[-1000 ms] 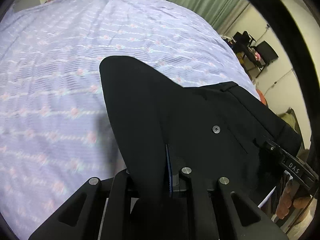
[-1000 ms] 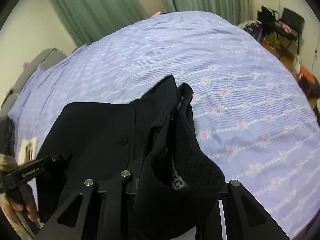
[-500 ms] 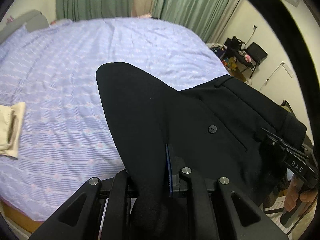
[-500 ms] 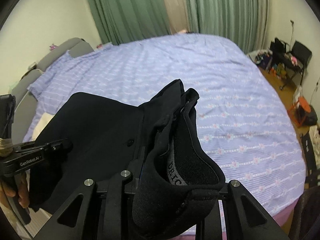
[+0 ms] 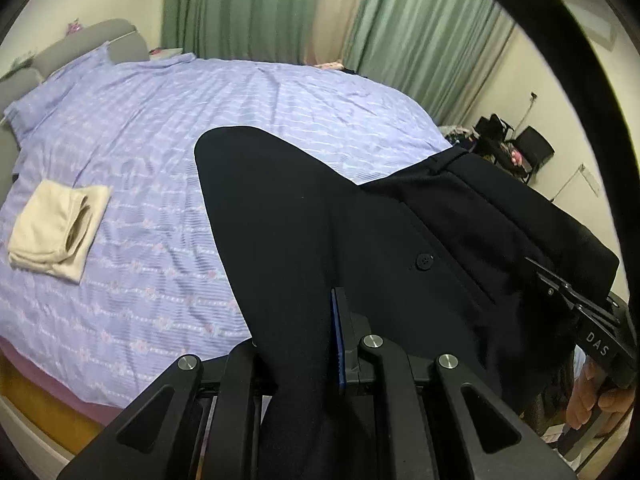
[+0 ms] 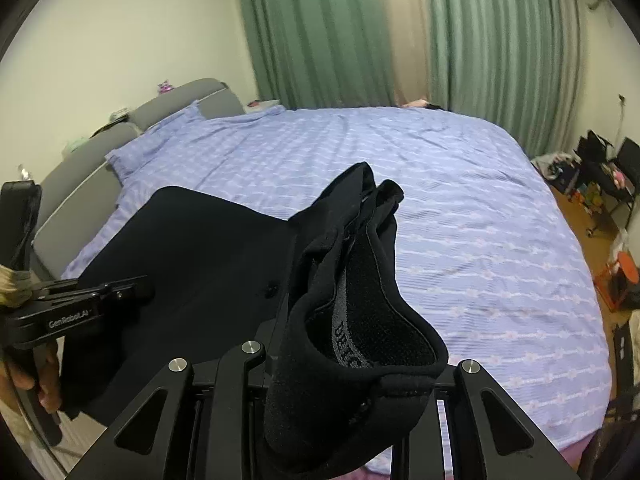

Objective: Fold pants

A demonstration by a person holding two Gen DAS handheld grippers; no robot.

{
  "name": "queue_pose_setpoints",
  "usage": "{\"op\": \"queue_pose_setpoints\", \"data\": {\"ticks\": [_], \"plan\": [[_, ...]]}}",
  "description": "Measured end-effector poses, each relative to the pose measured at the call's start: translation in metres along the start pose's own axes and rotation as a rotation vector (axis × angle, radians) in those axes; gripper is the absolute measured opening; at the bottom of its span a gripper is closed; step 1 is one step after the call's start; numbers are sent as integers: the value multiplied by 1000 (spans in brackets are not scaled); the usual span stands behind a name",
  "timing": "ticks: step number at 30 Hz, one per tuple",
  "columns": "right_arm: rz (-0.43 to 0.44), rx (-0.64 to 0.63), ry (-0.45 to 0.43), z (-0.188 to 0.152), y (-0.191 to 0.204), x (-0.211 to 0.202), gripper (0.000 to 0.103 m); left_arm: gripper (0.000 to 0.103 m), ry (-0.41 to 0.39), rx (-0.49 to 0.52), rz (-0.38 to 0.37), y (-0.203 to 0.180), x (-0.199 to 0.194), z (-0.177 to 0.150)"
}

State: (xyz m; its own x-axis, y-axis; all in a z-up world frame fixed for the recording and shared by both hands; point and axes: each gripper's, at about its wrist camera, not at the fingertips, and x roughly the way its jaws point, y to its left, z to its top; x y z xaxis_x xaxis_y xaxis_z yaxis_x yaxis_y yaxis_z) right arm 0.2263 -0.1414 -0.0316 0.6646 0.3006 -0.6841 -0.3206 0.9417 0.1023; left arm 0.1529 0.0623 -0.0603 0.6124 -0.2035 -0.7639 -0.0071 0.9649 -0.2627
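The left gripper [image 5: 316,344] and right gripper [image 6: 352,364] each pinched the black pants [image 5: 360,232] tight, held up over the bed [image 5: 160,128].

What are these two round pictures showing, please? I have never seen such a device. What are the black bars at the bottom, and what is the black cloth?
There is no robot here. A person holds a hand tool with two fingers in each hand, and each tool carries a wide-angle camera. One picture looks along the left gripper, the other along the right gripper. The black bars are parts of those tools. Both grippers are shut on the waist of black pants, held up in the air between them. Each camera also sees the other tool at its picture's edge. Below is a bed with a purple sheet. A folded cream cloth lies on it.
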Motion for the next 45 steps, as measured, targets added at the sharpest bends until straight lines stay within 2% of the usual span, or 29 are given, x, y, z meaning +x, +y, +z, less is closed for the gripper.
{"op": "queue_pose_setpoints", "data": {"ticks": [5, 13, 19, 25, 28, 32, 36, 39, 40, 45], "plan": [[8, -16, 7, 5, 48, 10, 27, 14, -3, -4, -4, 35, -3, 1], [-12, 72, 12, 6, 155, 38, 27, 14, 36, 67, -28, 150, -26, 14], [27, 43, 27, 16, 225, 55, 27, 14, 39, 32, -8, 217, -49, 22], [117, -31, 21, 30, 271, 73, 27, 14, -8, -23, 77, 269, -70, 24], [156, -65, 16, 37, 292, 84, 27, 14, -49, -16, 110, 292, -77, 24], [160, -98, 29, 43, 329, 97, 27, 14, -57, -63, 109, 332, -73, 24], [155, -90, 51, 48, 372, 121, 27, 14, -41, -54, 100, 382, -64, 25], [136, -33, 89, 49, 404, 147, 27, 14, 11, -44, 74, 440, -57, 35], [136, -11, 101, 50, 414, 156, 27, 14, 22, -33, 67, 468, -67, 30], [126, 67, 148, 53, 458, 207, 27, 14, 69, 16, 59, 541, -47, 56]]}}
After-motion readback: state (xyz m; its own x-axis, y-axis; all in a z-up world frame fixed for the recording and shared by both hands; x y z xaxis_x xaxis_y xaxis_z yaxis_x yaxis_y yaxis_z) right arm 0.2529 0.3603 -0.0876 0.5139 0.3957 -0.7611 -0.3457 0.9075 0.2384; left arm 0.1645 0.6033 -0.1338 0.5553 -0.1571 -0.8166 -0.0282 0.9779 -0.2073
